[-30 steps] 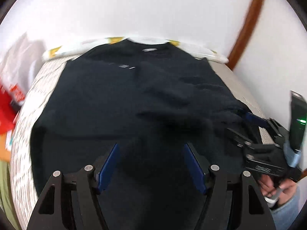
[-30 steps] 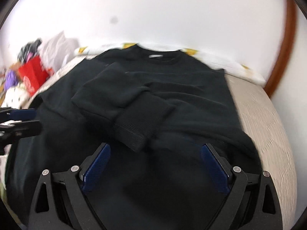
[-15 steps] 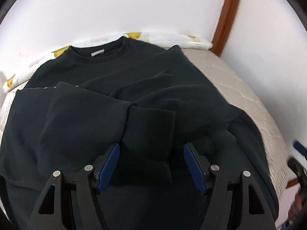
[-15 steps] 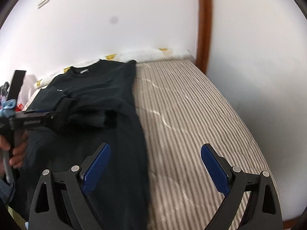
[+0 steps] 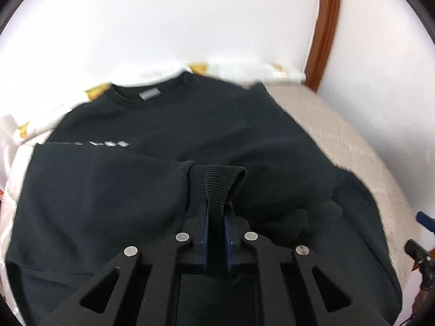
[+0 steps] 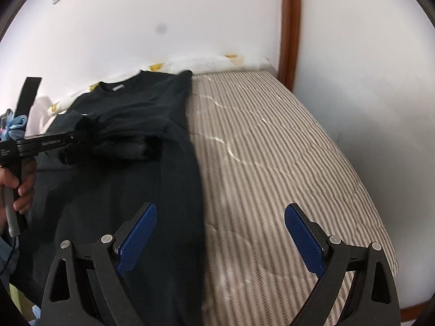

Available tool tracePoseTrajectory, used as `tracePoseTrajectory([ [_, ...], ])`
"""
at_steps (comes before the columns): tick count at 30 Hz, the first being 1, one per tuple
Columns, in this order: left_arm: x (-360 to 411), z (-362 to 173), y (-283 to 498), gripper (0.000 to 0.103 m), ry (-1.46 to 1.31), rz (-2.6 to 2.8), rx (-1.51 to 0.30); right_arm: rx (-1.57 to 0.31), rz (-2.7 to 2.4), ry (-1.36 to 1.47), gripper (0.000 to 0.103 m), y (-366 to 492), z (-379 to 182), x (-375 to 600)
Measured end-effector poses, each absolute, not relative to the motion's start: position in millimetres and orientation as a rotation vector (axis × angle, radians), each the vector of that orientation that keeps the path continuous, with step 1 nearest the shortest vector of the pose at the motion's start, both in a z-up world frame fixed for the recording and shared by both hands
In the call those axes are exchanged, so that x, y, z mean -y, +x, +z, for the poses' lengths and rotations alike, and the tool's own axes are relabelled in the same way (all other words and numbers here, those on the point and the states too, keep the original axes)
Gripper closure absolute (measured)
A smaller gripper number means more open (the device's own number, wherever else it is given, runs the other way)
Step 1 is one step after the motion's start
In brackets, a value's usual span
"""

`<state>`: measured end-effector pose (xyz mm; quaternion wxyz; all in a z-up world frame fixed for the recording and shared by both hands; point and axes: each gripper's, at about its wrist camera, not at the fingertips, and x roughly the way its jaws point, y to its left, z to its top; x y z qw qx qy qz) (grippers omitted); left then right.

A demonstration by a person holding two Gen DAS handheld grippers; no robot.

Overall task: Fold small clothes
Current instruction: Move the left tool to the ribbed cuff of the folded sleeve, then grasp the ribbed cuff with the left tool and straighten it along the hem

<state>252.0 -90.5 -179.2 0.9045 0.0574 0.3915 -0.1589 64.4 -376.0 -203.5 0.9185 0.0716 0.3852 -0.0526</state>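
- Sleeve-folding step: left gripper (image 5: 216, 212) clamps the black sweatshirt's (image 5: 217, 125) ribbed cuff (image 5: 217, 176).
- Right gripper (image 6: 220, 233) gapes empty (over striped mattress (image 6: 272, 149)).
- Next, probably: carry cuff across smoothly.

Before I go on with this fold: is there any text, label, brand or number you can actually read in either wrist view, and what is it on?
None reads clearly.
Grey neck tag inside the black sweatshirt collar: blurred.
White chest print on the sweatshirt: smeared, unreadable.
Pale lettering along the left gripper body, right wrist view: too small and soft to read.
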Motion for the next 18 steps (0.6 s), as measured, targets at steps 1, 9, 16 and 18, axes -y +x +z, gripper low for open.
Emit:
tracePoseTrajectory([
  [1, 77, -172, 250, 0.094, 0.100, -0.313, -0.799, -0.782, -0.099, 0.137, 0.009, 68, -200, 369],
  [9, -47, -133, 245, 0.094, -0.018, -0.160, -0.712, -0.729, -0.030, 0.072, 0.009, 99, -172, 306],
  [16, -140, -154, 250, 0.077, -0.117, 0.024, -0.773, -0.728, 0.001, 0.022, 0.009, 122, -155, 264],
  [18, -160, -168, 249, 0.076, -0.178, 0.021, -0.811, -0.732, 0.012, 0.006, 0.009, 126, -154, 254],
])
